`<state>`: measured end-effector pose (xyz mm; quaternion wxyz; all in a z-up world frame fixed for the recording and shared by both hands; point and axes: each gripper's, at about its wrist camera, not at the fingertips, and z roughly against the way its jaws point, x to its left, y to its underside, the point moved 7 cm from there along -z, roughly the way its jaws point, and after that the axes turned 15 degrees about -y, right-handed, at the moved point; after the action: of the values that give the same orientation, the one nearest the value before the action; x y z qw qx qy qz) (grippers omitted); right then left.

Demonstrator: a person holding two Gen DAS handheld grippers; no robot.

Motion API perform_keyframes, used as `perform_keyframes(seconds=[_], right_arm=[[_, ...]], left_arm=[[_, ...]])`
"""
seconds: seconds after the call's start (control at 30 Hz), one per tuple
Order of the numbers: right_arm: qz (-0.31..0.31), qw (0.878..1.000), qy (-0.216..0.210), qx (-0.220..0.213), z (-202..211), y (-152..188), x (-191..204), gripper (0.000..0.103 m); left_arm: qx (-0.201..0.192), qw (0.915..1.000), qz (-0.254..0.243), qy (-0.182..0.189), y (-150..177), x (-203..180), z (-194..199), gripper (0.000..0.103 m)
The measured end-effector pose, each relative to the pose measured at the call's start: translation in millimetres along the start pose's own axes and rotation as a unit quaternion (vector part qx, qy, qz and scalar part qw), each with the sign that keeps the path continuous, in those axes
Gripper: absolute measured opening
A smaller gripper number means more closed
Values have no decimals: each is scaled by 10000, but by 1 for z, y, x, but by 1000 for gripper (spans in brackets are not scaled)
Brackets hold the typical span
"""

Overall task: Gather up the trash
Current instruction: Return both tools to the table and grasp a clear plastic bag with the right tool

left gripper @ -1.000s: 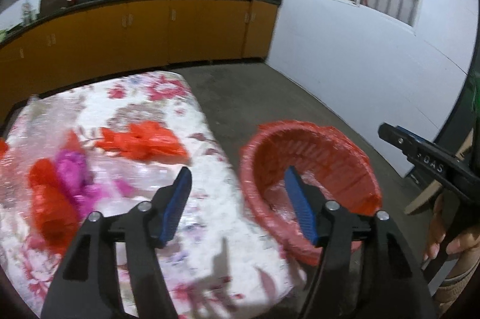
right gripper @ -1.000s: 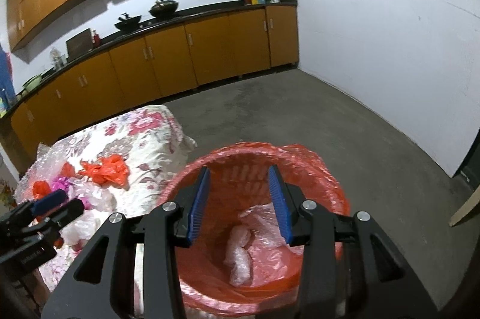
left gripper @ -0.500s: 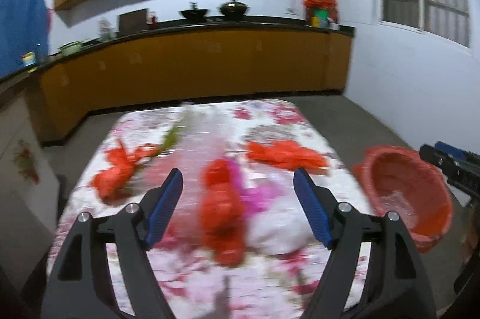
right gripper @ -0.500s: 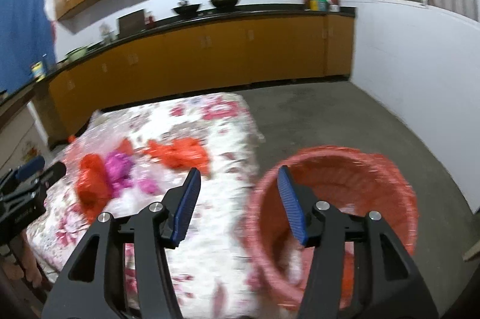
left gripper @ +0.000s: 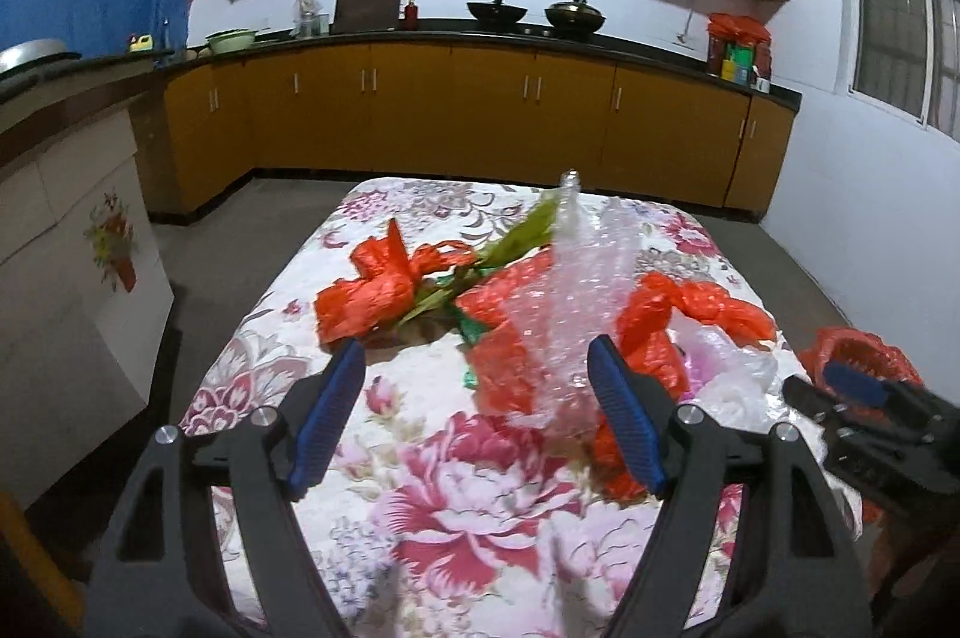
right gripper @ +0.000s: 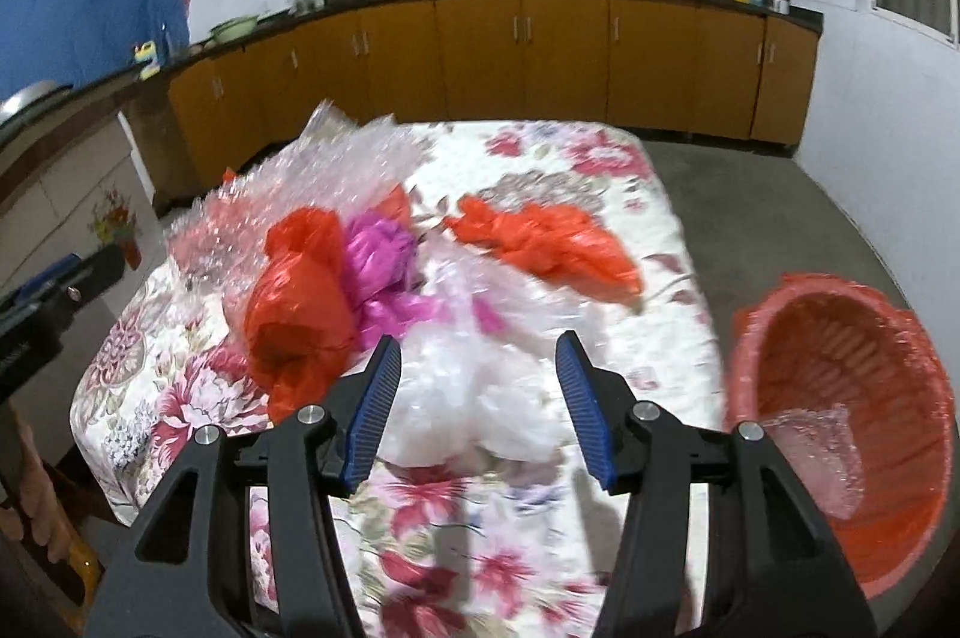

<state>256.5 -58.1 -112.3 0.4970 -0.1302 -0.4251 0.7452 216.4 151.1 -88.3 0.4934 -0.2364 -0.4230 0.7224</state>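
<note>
Plastic trash lies on a floral-cloth table (left gripper: 468, 488): a crumpled red bag (left gripper: 372, 290), a green wrapper (left gripper: 522, 230), clear bubble wrap (left gripper: 582, 278) and another red bag (left gripper: 690, 302). My left gripper (left gripper: 477, 362) hangs open above the cloth, its right finger beside the bubble wrap, nothing between its pads. My right gripper (right gripper: 478, 347) is open just over a white plastic bag (right gripper: 480, 392), not pressing on it. A red bag (right gripper: 300, 302), a magenta bag (right gripper: 384, 260) and a flat red bag (right gripper: 552, 242) lie beyond. The red basket (right gripper: 870, 356) stands right of the table.
A clear plastic piece (right gripper: 816, 452) lies inside the basket. Orange kitchen cabinets (left gripper: 480, 116) with a dark counter run along the far wall, with bare grey floor (right gripper: 750, 194) between them and the table. A white cabinet (left gripper: 72, 290) stands to the left.
Both views have swung left from the red basket to the table with the trash. Both grippers' jaws stand wider than a second ago. The right gripper has come down closer to the white bag.
</note>
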Motion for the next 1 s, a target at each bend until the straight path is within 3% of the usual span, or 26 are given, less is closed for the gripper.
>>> perform_keyframes(seconds=[0.43,0.53,0.57,0.7,1.0], right_arm=[[-234,9988,-75,430,-40,22,-4,55],[-168,9985,-112,513,-45,26,-2,43],[-188,9982,-145,542,-47,27,-2,33],[-236,9982,-205,520,-45,29,-4,16],[-281,9994,-117,176,-7,27,-17,14]], left_arm=[[74,9999,76,59,9,8,1,75],[90,9999,54,108,10,3,2,75],[90,9999,45,122,10,2,3,75],[76,9997,-14,237,11,-10,7,75],[123,9977,-231,618,15,-52,13,75]])
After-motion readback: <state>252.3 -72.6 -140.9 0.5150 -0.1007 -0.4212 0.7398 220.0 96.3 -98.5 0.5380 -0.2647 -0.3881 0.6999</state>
